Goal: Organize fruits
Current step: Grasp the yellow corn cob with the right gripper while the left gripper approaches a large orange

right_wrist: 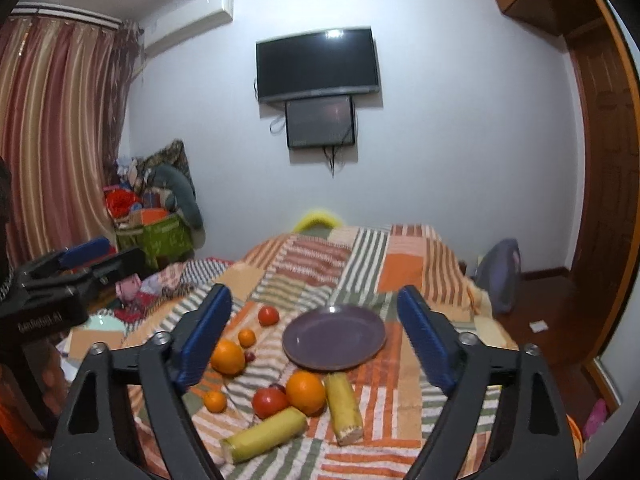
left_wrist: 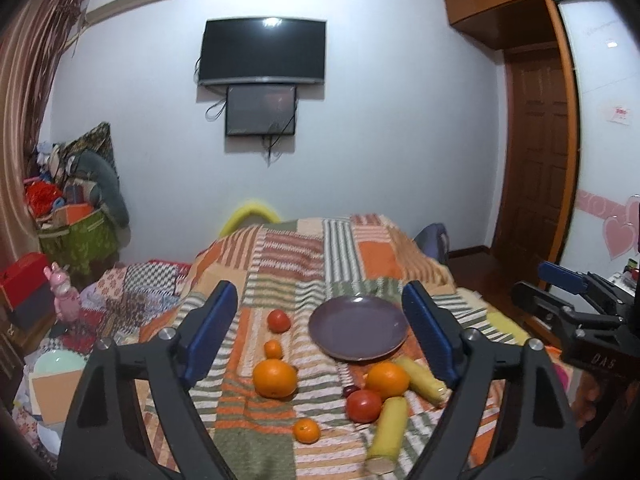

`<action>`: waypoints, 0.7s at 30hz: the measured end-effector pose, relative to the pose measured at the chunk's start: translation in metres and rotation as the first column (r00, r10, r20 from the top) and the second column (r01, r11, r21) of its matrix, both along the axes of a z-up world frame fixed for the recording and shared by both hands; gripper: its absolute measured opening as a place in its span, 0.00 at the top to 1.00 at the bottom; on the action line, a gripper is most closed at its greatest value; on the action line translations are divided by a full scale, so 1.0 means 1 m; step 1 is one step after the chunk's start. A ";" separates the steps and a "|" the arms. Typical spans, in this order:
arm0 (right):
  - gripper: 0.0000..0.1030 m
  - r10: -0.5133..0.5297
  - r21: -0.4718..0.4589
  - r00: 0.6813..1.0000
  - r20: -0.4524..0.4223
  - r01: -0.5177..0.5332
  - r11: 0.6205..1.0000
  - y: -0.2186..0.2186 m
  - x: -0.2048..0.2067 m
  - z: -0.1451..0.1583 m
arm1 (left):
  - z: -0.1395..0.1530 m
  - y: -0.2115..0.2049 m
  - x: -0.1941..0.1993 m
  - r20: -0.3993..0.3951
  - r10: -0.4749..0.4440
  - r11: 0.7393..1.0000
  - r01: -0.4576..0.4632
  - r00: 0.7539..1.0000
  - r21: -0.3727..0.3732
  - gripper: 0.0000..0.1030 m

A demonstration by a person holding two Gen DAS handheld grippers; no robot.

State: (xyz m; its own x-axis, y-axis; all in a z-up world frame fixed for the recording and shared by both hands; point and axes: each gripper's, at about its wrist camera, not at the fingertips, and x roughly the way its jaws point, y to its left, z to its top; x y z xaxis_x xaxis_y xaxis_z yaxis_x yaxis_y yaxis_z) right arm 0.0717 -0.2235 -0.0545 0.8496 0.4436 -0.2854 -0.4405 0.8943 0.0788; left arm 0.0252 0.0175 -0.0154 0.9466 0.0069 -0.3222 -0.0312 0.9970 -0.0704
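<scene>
fruits (left_wrist: pixel 275 373) beneath both spread grippers (left_wrist: pixel 328 336)

Fruits (left_wrist: pixel 275 378) scattered beside purple plate (left_wrist: pixel 359 328)

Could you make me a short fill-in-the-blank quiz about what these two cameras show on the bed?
1. The round purple plate holds ____ pieces of fruit.
2. Both the left gripper and the right gripper have their blue-padded jaws ____.
3. The two large round oranges lie on the striped patchwork ____.
4. The number of red tomatoes on the bed is ____.

Missing words: no; open; blanket; two
</scene>
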 end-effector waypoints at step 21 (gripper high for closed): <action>0.40 0.000 -0.200 0.885 -0.465 -0.105 0.974 0.002 0.097 -0.114 | -0.134 0.054 0.098 -0.445 0.001 1.000 -0.009 0.895 -0.015 0.29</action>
